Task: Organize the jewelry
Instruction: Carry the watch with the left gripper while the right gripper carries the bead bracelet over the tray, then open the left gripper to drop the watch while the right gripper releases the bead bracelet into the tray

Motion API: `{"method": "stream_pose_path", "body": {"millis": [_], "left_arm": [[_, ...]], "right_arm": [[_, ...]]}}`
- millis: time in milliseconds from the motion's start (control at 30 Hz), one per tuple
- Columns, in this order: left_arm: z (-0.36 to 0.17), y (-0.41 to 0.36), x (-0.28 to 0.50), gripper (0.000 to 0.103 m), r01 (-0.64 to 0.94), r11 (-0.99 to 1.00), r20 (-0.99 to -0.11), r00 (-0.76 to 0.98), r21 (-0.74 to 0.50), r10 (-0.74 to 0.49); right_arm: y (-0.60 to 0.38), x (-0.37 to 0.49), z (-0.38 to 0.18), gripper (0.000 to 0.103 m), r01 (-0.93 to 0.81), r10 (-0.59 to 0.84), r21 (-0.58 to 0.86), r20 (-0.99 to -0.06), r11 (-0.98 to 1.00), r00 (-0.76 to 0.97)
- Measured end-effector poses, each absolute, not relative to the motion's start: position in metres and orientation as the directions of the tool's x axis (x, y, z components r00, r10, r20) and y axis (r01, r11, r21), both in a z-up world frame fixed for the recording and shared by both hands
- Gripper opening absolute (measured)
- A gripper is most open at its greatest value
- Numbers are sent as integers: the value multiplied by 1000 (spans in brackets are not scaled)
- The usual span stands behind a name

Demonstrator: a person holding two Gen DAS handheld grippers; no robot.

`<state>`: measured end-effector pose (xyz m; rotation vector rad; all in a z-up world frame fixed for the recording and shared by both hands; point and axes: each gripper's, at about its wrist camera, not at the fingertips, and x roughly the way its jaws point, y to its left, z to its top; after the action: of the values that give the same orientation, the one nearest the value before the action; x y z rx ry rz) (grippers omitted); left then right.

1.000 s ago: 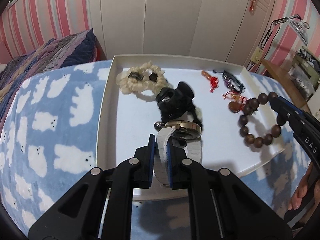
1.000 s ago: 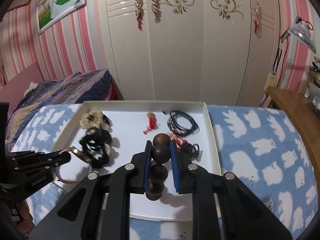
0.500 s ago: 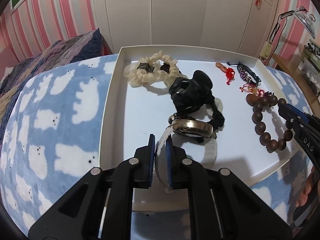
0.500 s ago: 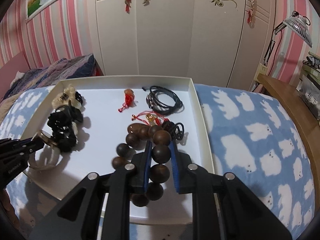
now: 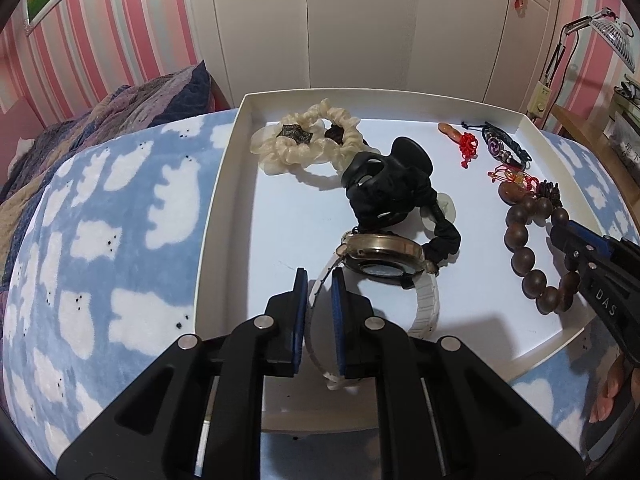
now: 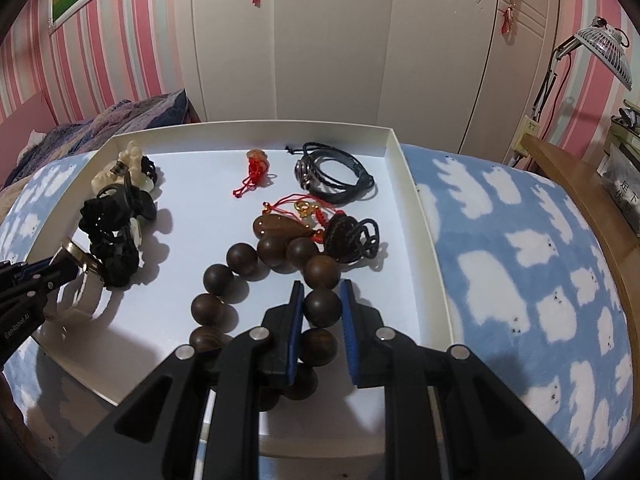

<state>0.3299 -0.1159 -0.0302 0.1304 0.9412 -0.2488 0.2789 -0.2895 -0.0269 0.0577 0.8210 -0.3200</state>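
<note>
A white-strapped watch [image 5: 384, 258] with a gold case lies on the floor of the white tray [image 5: 212, 216]. Its strap loop stands between the fingers of my left gripper [image 5: 319, 280]. Those jaws are opening, and a gap shows beside the strap. My right gripper [image 6: 321, 288] is shut on one bead of the dark wooden bead bracelet [image 6: 218, 278], whose other beads rest on the tray floor. The left wrist view shows that bracelet [image 5: 520, 236] and the right gripper [image 5: 560, 232] at the tray's right side. The right wrist view shows the left gripper [image 6: 60, 270] at the far left.
In the tray lie a cream scrunchie [image 5: 304, 144], a black hair clip and scrunchie [image 5: 384, 184], a red knot charm [image 6: 256, 168], a black cord bracelet [image 6: 336, 178] and an amber pendant [image 6: 280, 226]. The tray sits on a blue cloud-pattern blanket [image 5: 100, 240]. A wooden desk [image 6: 580, 200] stands right.
Both grippers came down toward the tray. The watch and the bead bracelet went from hanging to resting on the tray floor. The left jaws have parted slightly around the strap.
</note>
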Motion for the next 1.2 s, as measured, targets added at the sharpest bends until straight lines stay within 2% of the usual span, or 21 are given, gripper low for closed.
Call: {"method": "stream_pose_path", "body": {"millis": [133,567,633,667,700,767,867,933,1000,1167,1200], "left_arm": [[-30,-120,329,17,267,964,-808,570,10,-149],[-36,-123,330,23,269,963,-814,564,18,-143],[-36,-123,330,25,271,962,-814,563,21,-141],[-36,-123,329,30,271,962,-815,561,17,-144],[-36,-124,330,38,271,963,-816,560,16,-144],[-35,-124,328,47,264,964,-810,571,28,-133],[-33,-126,325,51,267,963,-802,582,34,-134],[-29,-126,323,59,265,964,-795,592,35,-134],[-25,-126,320,73,266,963,-783,607,37,-137],[-2,-120,308,93,260,965,-746,651,41,-144],[2,-117,305,98,257,966,-740,657,38,-146]], "right_arm": [[-292,281,-34,19,302,-243,-57,-740,952,627],[-291,280,-35,23,302,-244,-59,-742,951,624],[-292,280,-34,40,302,-240,-55,-746,952,621],[-292,280,-34,43,299,-237,-53,-747,953,621],[-291,280,-35,44,298,-238,-56,-747,953,621],[-288,280,-34,44,293,-241,-64,-747,954,620],[-286,279,-33,45,290,-237,-61,-746,955,622],[-285,277,-30,59,288,-231,-53,-739,956,632],[-283,274,-24,67,287,-232,-49,-724,957,650],[-286,267,-9,84,302,-239,-33,-696,953,677],[-288,265,-5,92,300,-233,-24,-690,954,685]]}}
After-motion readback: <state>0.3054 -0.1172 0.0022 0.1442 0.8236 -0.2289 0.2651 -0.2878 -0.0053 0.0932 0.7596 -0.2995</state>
